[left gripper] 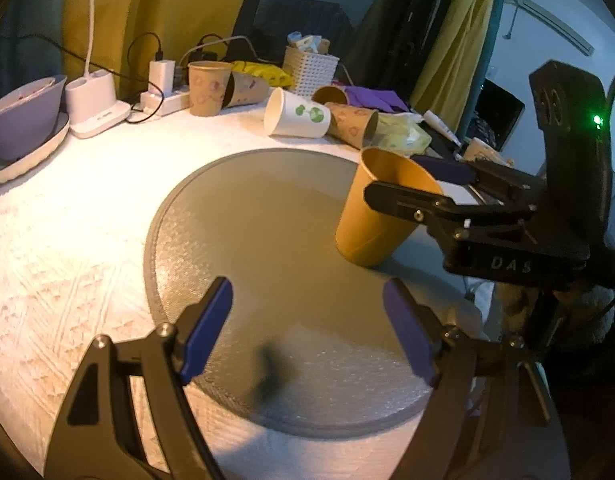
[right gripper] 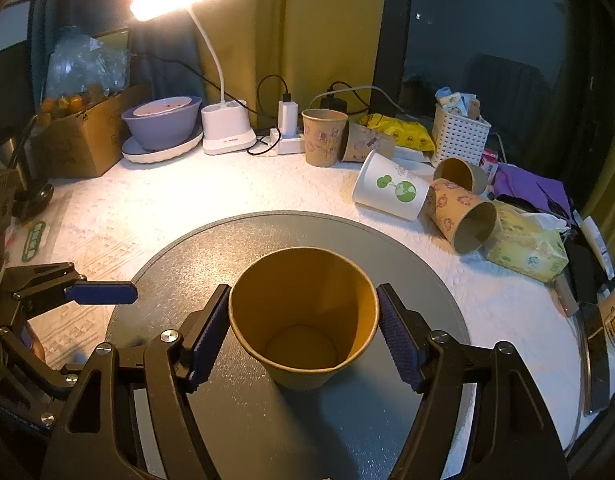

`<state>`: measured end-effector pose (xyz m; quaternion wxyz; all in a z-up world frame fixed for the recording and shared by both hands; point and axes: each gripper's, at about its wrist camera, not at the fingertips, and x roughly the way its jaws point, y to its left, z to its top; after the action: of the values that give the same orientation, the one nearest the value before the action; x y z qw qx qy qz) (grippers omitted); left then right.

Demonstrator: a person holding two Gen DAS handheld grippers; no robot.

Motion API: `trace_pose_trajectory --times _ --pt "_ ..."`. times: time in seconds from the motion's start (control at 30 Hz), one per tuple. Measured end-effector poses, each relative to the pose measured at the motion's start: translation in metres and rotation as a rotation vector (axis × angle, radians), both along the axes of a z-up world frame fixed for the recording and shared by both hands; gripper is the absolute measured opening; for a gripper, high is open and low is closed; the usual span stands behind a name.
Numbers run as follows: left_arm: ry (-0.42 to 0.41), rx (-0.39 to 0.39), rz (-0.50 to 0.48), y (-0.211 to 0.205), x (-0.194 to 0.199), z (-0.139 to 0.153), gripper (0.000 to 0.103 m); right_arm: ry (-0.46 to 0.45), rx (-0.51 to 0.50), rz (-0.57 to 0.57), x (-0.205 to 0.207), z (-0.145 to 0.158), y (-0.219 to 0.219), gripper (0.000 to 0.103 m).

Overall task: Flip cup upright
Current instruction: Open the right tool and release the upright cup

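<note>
Your right tongs (right gripper: 303, 336) clamp the brown cup (right gripper: 303, 316) near its rim, mouth up and slightly tilted on the grey round mat (right gripper: 427, 264), seemingly to steady its landing, while your left tongs (left gripper: 307, 328) hover open and empty nearby.

Plain orange paper cup (right gripper: 303, 316) — mouth up, slightly tilted, on grey round mat (right gripper: 267, 232)

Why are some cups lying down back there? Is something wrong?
Yes. Behind the round grey mat, a white paper cup with green pictures and a brown flowery paper cup lie tipped on their sides. The plain orange paper cup in the right tongs stands nearly upright.
</note>
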<state>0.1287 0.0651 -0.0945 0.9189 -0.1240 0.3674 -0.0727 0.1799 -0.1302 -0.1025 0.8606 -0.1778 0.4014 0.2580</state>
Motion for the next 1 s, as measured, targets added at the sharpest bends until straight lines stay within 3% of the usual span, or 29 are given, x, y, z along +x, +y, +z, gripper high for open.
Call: trace_pose_trajectory --times 0.9,1.0 --pt "-0.129 0.086 -0.025 -0.046 -0.034 0.057 0.079 -0.115 0.053 -0.060 -0.049 0.069 -0.047 0.076" --pt "-0.145 0.143 -0.014 -0.054 -0.040 0.065 0.079 -0.130 0.049 -0.071 -0.059 0.079 -0.053 0.076"
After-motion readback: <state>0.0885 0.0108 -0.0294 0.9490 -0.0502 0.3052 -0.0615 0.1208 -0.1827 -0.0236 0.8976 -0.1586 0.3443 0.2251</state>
